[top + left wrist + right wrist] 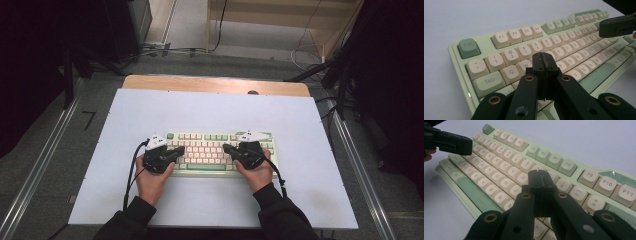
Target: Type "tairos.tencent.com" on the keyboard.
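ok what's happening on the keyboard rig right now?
A person holds a gripper in each hand over a green and cream keyboard on the white table. The left gripper and the right gripper both have their jaws shut, tips down over the letter keys as if to press them. Whether either tip touches a key can't be told.

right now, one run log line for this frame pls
scene: keyboard on white table | left gripper: shut, over left keys | right gripper: shut, over right keys | holding: nothing
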`<state>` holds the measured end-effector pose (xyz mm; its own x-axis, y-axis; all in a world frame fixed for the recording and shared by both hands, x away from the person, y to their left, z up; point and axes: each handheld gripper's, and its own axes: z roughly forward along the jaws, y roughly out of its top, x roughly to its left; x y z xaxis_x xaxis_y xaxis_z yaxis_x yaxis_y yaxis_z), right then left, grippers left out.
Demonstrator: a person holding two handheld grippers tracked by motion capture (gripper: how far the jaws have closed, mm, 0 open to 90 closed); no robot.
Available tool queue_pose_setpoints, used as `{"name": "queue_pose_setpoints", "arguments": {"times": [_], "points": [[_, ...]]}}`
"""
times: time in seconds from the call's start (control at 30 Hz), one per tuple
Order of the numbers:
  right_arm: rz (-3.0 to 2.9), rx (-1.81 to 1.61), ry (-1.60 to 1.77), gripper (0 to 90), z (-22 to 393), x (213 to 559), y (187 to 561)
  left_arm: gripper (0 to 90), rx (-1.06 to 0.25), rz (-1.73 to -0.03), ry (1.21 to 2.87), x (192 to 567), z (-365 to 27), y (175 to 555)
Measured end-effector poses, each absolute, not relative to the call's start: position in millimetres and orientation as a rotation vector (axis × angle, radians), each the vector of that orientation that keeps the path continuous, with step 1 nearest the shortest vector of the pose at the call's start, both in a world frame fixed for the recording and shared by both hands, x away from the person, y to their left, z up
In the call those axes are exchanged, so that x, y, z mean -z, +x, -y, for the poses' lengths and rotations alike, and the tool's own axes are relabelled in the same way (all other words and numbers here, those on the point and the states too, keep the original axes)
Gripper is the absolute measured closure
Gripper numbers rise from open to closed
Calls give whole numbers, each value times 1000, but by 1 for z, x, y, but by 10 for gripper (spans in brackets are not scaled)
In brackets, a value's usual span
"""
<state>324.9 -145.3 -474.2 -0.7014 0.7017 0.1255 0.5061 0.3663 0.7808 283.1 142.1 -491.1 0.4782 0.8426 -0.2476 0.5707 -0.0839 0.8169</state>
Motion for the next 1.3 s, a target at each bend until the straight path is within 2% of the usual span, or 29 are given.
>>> {"name": "queue_pose_setpoints", "arguments": {"times": [1.3], "points": [[-2415, -1233, 1071, 882, 141, 478, 326, 900, -304, -1157, 1798, 492, -111, 303]]}}
